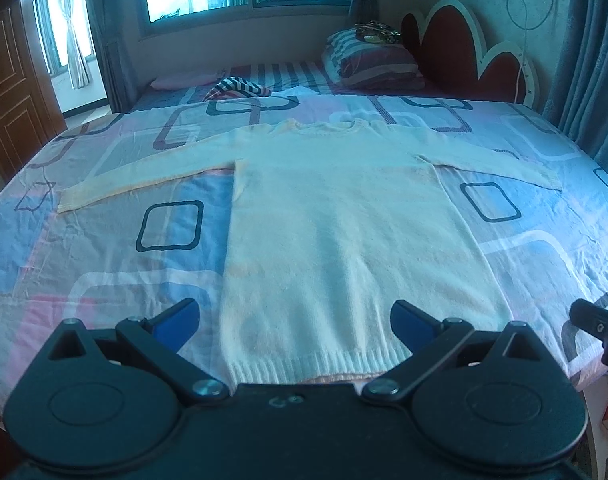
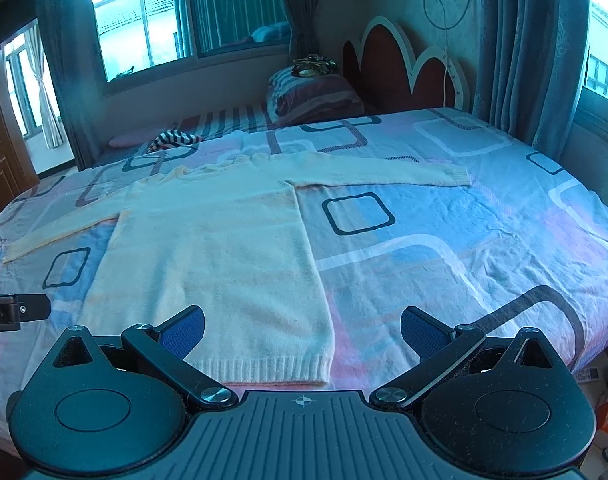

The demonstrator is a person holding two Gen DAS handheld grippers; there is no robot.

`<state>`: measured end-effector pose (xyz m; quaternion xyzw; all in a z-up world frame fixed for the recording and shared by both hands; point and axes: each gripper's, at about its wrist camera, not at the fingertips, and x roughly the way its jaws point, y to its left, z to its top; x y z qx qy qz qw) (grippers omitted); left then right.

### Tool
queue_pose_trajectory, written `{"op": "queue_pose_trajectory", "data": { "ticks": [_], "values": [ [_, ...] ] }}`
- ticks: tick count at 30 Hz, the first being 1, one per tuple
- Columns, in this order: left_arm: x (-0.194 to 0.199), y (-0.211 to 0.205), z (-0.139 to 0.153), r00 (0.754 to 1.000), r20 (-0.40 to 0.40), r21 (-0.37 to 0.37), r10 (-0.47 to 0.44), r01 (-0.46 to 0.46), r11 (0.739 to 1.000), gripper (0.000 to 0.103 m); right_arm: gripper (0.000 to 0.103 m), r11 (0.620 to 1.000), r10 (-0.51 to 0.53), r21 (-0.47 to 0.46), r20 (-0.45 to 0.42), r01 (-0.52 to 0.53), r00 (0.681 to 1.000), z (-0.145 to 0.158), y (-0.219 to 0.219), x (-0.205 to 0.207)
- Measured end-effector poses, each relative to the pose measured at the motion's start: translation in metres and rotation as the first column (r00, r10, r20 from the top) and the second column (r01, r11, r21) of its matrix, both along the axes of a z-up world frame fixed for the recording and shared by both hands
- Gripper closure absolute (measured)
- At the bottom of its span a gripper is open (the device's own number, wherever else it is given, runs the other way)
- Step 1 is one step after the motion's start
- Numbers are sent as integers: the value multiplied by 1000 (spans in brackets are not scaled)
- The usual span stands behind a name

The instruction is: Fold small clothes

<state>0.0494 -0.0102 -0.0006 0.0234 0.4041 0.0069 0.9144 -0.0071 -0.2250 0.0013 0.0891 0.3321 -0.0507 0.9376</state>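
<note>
Bedsheet point(image 1: 124, 264) carried a flat cream sweater point(image 1: 343, 232); left gripper point(image 1: 296, 324) and right gripper point(image 2: 302, 330) hovered near its hem, both released.

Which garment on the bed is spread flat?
The cream sweater, flat on the patterned sheet with both sleeves out. The striped garment behind it lies crumpled.

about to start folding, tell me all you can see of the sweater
The sweater is a pale cream knit with long sleeves, a round neck and a ribbed hem. It lies flat and unfolded on the patterned bedsheet, hem toward the cameras, sleeves spread out to both sides. Nothing grips it; only the sheet touches it.
</note>
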Motion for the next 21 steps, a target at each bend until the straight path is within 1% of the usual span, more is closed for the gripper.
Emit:
{"op": "queue_pose_trajectory", "data": {
  "ticks": [7, 10, 14, 17, 21],
  "values": [
    [24, -2, -3, 999, 26, 8, 28, -29, 1000, 1, 0, 1000, -28, 12, -7, 29, 1000, -4, -20, 23],
    [37, -4, -5, 999, 24, 8, 31, -31, 999, 1, 0, 999, -33, 9, -11, 33, 999, -5, -27, 34],
    [52, -5, -10, 1000, 15, -31, 20, -20, 999, 1, 0, 999, -38, 16, -15, 38, 999, -9, -38, 49],
    [64, -7, -14, 999, 13, -48, 34, -33, 998, 1, 0, 999, -39, 19, -20, 39, 999, -13, -46, 63],
    [78, -14, -18, 999, 29, -21, 41, -40, 999, 1, 0, 999, -38, 27, -27, 38, 999, -18, -58, 82]
  ]
}}
